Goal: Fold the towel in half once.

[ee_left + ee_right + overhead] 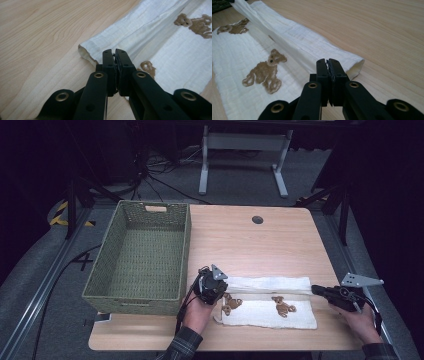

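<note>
Both tongs, left (116, 53) and right (327, 62), pinch the cloth's (295, 315) folded edge; bare table (260, 245) beyond.

Cloth (270, 302) lay on table (280, 240), near edge, right of basket (140, 257). Far edge of cloth folded over. Left gripper (212, 287) sat at cloth's left end, right gripper (320, 291) at right end. Basket stood on table's left side.
</note>
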Demonstrator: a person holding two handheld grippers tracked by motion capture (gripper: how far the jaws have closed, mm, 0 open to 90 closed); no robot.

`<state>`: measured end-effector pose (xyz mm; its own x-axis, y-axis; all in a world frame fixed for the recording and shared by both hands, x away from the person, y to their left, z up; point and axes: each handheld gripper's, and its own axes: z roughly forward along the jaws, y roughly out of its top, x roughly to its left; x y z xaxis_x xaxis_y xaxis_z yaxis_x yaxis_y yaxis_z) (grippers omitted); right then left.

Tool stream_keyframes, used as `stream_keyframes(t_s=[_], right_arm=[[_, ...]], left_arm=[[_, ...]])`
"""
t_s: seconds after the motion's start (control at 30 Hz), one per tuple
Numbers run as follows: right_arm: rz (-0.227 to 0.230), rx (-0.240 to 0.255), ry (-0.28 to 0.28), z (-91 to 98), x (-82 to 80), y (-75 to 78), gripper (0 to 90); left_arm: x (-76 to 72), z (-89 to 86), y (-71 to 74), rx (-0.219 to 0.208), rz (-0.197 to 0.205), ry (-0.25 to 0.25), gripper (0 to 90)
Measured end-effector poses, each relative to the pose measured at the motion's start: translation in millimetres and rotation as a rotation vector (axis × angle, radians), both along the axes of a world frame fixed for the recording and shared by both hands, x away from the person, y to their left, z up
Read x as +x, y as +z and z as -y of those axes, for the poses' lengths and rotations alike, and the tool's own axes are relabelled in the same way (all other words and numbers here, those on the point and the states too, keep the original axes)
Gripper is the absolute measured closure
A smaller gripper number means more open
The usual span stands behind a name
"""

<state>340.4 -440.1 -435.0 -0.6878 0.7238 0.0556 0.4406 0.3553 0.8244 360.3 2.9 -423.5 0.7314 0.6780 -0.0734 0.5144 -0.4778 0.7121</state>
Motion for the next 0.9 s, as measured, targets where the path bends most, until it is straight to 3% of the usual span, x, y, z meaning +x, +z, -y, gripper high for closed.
stream_keyframes(t_s=[0.33,0.9], right_arm=[[-0.004,0.004,0.038,-2.5,-19.4,-1.1,87.9],[-0.015,0.016,0.084,-0.8,-51.5,-2.5,88.0]], left_arm=[[-13.3,-11.6,-1.9,-0.054,-0.029,-0.034,87.1],[-34.9,-17.1,-6.8,-0.080,-0.061,-0.087,87.2]])
